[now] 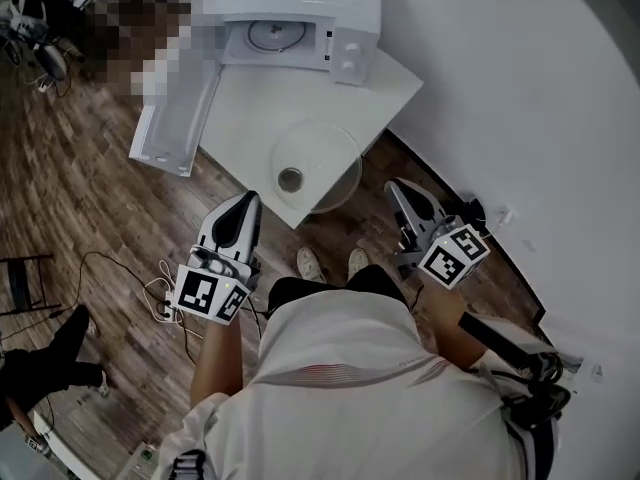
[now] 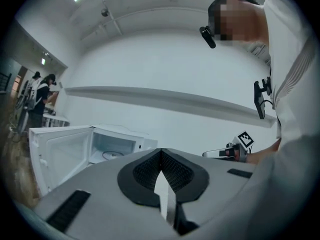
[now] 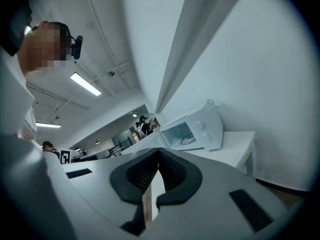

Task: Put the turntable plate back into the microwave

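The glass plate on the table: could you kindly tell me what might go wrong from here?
1. The glass plate sits at the table's near corner and seems to overhang it; a nudge could tip it off.
2. The left gripper and right gripper both have shut jaws; smooth glass may slip from a thin grip.
3. The microwave's open door juts out and could be knocked.

The clear glass turntable plate point(image 1: 318, 158) lies flat at the near corner of the white bench point(image 1: 380, 83). The white microwave point(image 1: 345, 13) stands well behind it, its door point(image 1: 178, 118) swung wide open.
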{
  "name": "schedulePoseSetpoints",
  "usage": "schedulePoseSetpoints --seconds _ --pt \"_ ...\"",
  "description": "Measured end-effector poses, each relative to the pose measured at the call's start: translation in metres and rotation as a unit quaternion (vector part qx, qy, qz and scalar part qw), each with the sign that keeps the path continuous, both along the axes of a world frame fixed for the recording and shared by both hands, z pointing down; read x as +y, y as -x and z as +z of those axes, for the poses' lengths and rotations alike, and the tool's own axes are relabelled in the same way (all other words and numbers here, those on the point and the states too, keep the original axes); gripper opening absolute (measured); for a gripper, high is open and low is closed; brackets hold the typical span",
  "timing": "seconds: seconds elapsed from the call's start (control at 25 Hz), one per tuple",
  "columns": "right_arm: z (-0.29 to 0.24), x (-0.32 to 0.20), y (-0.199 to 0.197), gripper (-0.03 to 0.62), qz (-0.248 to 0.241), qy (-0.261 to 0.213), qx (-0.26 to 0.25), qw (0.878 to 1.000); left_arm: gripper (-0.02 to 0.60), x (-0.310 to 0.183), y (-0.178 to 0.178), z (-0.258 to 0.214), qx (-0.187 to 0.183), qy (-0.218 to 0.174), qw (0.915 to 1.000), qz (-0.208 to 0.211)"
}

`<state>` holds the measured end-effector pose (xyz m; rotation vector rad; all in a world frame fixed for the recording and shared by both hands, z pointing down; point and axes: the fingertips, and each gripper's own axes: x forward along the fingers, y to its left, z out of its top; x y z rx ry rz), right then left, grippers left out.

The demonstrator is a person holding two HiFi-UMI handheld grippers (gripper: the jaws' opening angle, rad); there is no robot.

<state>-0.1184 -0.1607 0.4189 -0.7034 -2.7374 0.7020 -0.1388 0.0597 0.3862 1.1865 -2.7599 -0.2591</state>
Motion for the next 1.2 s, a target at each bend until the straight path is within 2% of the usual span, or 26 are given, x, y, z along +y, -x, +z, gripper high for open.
schedulePoseSetpoints --seconds 0.16,0.28,0.48,0.68,0.8,0.96,1.08,1.2 --pt "0.007 0.016 0.012 0.003 -0.066 0.014 0.015 0.998 0.011 0.011 -0.012 0.002 0.012 0.004 0.9986 -0.051" --pt "0.017 0.02 0.013 0.012 -0.106 0.026 0.03 0.994 0.011 0.004 -0.022 0.003 0.015 0.004 0.9973 -0.072" --pt "0.056 0.009 0.018 0.022 -0.123 0.092 0.089 0.984 0.011 -0.011 -0.031 0.014 0.026 0.008 0.9957 -0.088" --pt "0.116 -0.007 0.028 0.091 -0.106 0.189 0.163 0.963 0.011 -0.015 -0.039 0.03 0.044 0.02 0.9939 -0.099" --pt "0.161 -0.013 0.033 0.131 -0.097 0.214 0.199 0.951 0.011 -0.01 -0.044 0.042 0.057 0.033 0.9919 -0.108" --pt "0.225 -0.014 0.035 0.183 -0.09 0.252 0.253 0.93 0.011 0.0 -0.049 0.064 0.082 0.044 0.9882 -0.122" --pt "0.26 -0.007 0.032 0.183 -0.086 0.262 0.281 0.919 0.011 0.004 -0.054 0.079 0.1 0.041 0.9859 -0.128" --pt "0.28 0.004 0.032 0.183 -0.086 0.298 0.3 0.902 0.011 0.007 -0.059 0.09 0.11 0.044 0.9841 -0.133"
